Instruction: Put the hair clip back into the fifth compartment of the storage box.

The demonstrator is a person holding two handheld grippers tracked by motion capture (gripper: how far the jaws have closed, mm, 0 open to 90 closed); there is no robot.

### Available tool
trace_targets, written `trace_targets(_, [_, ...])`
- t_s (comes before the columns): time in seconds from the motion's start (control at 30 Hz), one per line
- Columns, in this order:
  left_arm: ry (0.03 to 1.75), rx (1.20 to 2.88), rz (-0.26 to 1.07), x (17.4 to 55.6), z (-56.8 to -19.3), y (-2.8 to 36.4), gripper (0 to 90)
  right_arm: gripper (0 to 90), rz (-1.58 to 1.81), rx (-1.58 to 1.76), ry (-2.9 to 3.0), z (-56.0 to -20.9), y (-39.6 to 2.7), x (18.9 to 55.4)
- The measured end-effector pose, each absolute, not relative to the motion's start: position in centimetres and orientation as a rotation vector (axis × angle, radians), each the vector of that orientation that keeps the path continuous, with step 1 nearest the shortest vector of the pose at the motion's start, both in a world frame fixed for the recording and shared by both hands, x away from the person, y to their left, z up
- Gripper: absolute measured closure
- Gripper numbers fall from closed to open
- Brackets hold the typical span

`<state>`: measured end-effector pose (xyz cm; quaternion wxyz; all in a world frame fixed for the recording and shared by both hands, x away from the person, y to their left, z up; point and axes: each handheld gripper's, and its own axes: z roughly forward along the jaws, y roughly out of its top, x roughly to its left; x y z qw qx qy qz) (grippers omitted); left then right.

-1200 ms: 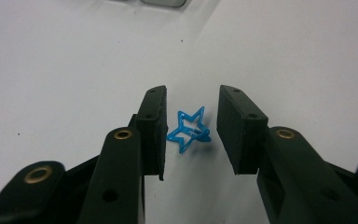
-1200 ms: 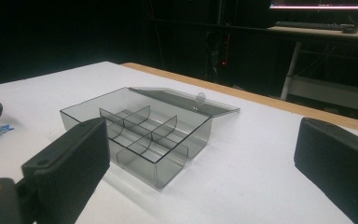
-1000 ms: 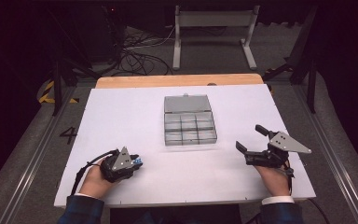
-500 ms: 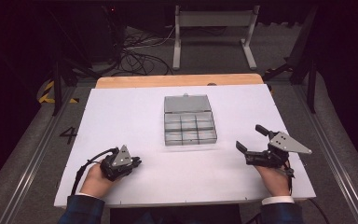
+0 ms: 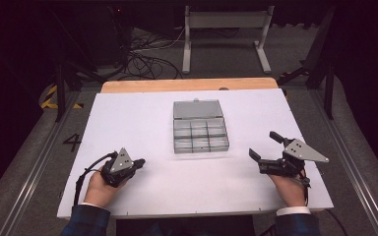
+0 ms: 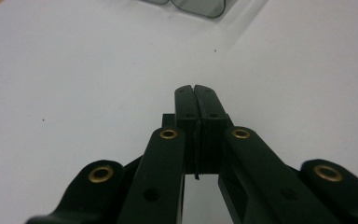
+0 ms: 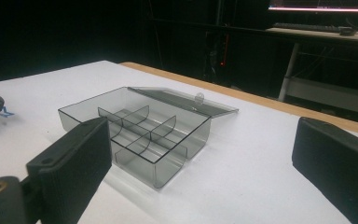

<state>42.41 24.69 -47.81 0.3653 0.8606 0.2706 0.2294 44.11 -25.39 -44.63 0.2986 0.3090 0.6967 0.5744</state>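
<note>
The left tool [image 5: 139,162] is held low over the near left part of the white worktop [image 5: 142,118]; its jaws have just been closing and are now pressed together with nothing between them, as is seen in the left gripper view [image 6: 195,93]. The right tool [image 5: 265,149] is held at the near right of the worktop with its jaws spread wide apart and nothing between them. The clear compartment box [image 5: 200,133] is placed at the middle of the worktop, between the two tools and apart from both. Its lid [image 7: 186,101] is laid open and flat behind it.
</note>
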Motion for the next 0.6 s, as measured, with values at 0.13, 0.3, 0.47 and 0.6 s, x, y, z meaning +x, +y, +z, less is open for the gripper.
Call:
trace_targets(0.13, [0.700,2.163,0.594,42.2,-47.5,24.7,88.9,5.5,1.526,0.814,1.857,-44.6,-25.3,44.1])
trace_targets(0.3, [0.704,2.114,0.597,42.2,-47.1,24.7,89.0,5.4,1.527,0.808,1.862,-44.7,-25.1,44.1])
trace_targets(0.47, [0.710,2.075,0.594,42.2,-46.8,24.6,89.0,5.4,1.525,0.807,1.867,-44.7,-25.1,44.2])
trace_targets(0.6, [0.704,2.062,0.597,42.2,-46.5,24.2,89.0,5.0,1.523,0.809,1.867,-44.8,-25.2,44.2])
